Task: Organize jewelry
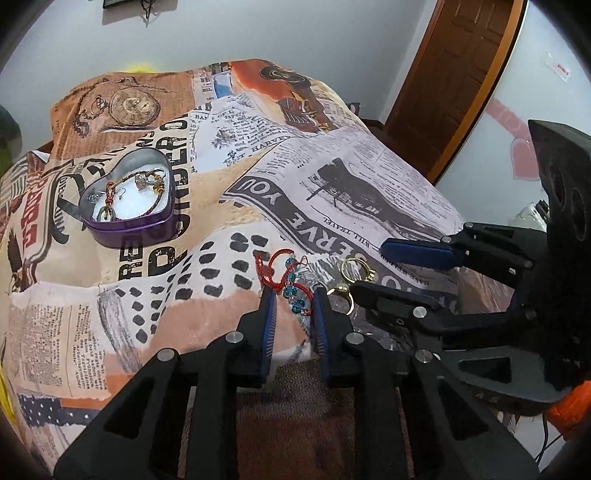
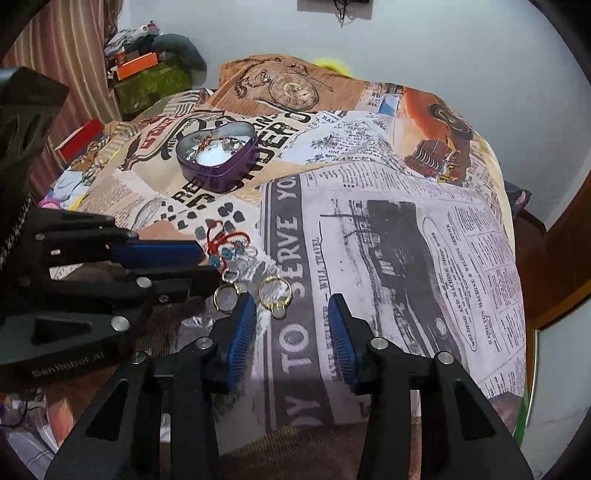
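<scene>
2 narrowly parted pads of the left gripper (image 1: 294, 295) straddle the red-corded, blue-beaded bracelet (image 1: 291, 284), which runs away from the camera, without pinching it; right gripper (image 2: 291, 308) gapes wider, empty.

This looks like a bedroom in a home. A bed covered with a newspaper-print bedspread (image 1: 332, 177) fills the middle of both views. Behind the bed stands a plain pale wall (image 1: 295, 33); to its right is a panelled wooden door (image 1: 454, 74). Left of the bed hangs a striped curtain (image 2: 66, 40), with piled household clutter (image 2: 147, 70) beside it.
</scene>
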